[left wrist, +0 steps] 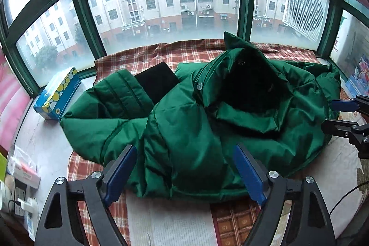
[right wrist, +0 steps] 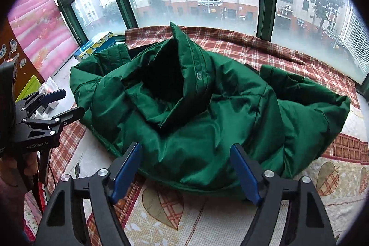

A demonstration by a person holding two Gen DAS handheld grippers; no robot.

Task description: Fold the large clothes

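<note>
Green puffer jacket [left wrist: 207,121] lies crumpled on the plaid-covered bed [left wrist: 143,54] by the window. Left tongs [left wrist: 184,172] and right tongs [right wrist: 186,167] hover released at its near hem. Step: early, pre-grasp; next, the near hem probably needs gripping and spreading flat.

Green puffer jacket [left wrist: 184,130] crumpled on plaid blanket [left wrist: 143,57], collar upright

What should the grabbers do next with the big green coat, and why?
Probably lower the left gripper onto the near hem of the green jacket and pinch it. Both it and the right gripper are open and hold nothing, and the jacket lies crumpled, not yet folded.
</note>
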